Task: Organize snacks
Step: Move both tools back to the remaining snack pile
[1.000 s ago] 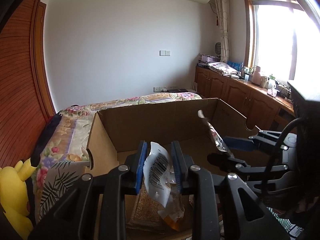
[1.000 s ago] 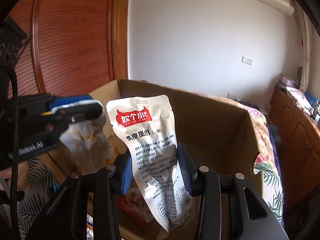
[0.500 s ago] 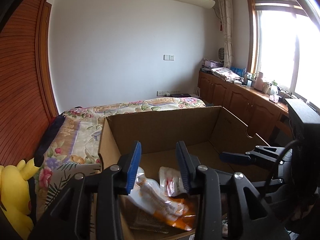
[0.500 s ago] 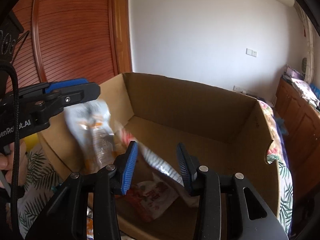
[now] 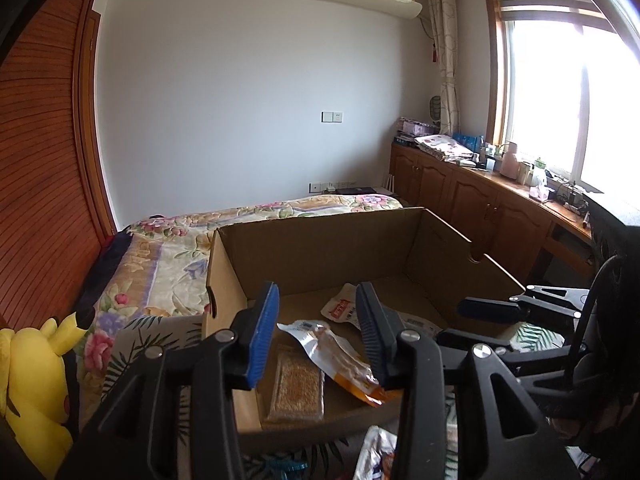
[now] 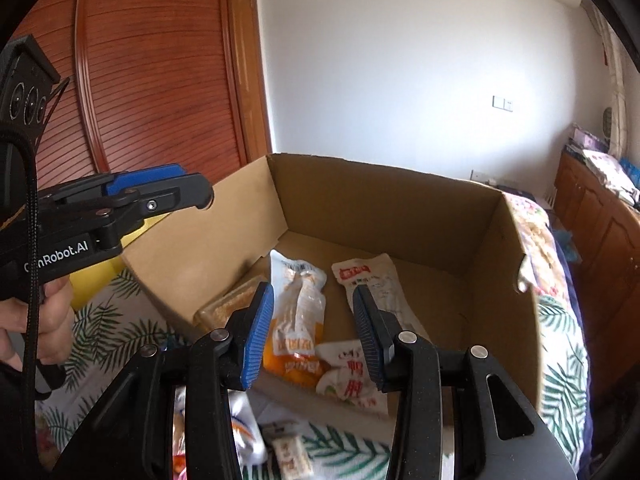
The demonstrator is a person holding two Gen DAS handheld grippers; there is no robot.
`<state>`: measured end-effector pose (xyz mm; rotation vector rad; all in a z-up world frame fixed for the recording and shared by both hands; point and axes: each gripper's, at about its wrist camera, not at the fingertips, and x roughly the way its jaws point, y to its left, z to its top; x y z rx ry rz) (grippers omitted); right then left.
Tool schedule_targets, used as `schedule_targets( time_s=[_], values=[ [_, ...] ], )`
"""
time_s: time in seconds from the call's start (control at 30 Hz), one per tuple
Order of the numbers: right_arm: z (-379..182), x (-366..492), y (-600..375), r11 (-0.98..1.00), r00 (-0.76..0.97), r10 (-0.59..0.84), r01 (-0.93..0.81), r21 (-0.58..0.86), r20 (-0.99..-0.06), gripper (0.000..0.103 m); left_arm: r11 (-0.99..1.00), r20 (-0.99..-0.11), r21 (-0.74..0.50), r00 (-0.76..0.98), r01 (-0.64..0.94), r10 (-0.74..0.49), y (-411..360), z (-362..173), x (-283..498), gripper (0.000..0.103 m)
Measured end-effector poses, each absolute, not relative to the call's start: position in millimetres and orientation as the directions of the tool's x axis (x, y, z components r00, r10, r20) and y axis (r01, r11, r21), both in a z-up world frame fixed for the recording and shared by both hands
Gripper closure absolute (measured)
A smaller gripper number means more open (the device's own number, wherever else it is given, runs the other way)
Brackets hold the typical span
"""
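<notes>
Now both snack packets down inside the cardboard box (image 6: 400,208), left gripper (image 5: 316,334) opening, right gripper (image 6: 312,336) apart, each empty.

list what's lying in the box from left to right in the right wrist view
brown grainy bar → white and orange packet → white packet with the red label, all on the floor of the cardboard box.

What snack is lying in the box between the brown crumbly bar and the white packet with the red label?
The orange-and-white packet lies between the brown bar and the white red-label packet, clearest in the right wrist view.
</notes>
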<state>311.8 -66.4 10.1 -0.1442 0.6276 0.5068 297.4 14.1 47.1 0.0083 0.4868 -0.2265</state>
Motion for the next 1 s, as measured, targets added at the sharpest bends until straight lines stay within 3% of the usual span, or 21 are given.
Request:
schedule_targets(
  time_s=[0.4, 1.0],
  values=[
    [15, 247, -89, 0.884, 0.71, 0.383, -0.467, 0.012, -0.591, 0.061, 0.971, -0.474, -0.037, 0.851, 0.236, -0.225, 10, 48, 234, 0.055],
    [-50, 208, -114, 0.902, 0.635, 0.33, -0.431, 0.034, -0.698, 0.054, 0.975, -0.622, -0.067, 0.755, 0.212, -0.207, 0, -32, 199, 0.052]
  ],
)
